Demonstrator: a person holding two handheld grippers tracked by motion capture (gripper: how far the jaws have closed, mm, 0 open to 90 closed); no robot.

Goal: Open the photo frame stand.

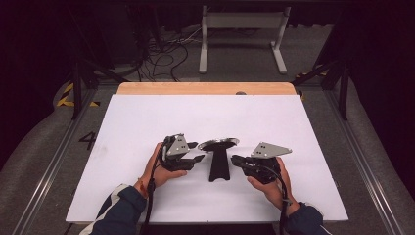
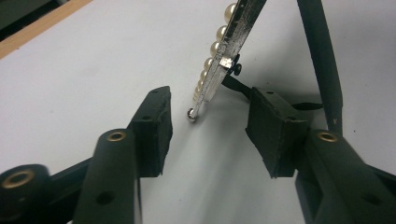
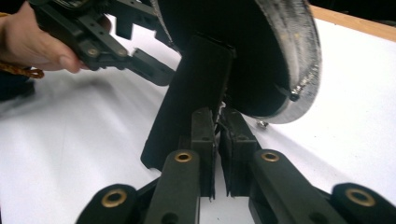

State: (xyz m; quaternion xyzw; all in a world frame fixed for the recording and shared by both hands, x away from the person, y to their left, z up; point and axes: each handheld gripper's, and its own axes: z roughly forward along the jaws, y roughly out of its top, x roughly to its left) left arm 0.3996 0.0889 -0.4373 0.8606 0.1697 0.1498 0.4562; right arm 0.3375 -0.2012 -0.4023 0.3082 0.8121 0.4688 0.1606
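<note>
- Closely pinched by the right gripper (image 3: 215, 122) is a thin black strap behind the round mirror (image 3: 285, 56).
- Apart stand the left gripper (image 2: 208, 127) jaws, the mirror's pearl-trimmed edge between them, untouched.
- Mid-table (image 1: 147, 122) the mirror is propped on its black stand (image 1: 219, 164).

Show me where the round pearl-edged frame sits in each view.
High view: frame at the middle of the white table.
Left gripper view: top centre, rim edge-on, slanting down between the open left claw jaws.
Right gripper view: upper right, dark back showing, above the shut right claw.
Shared landmark: its black prop leg.
</note>
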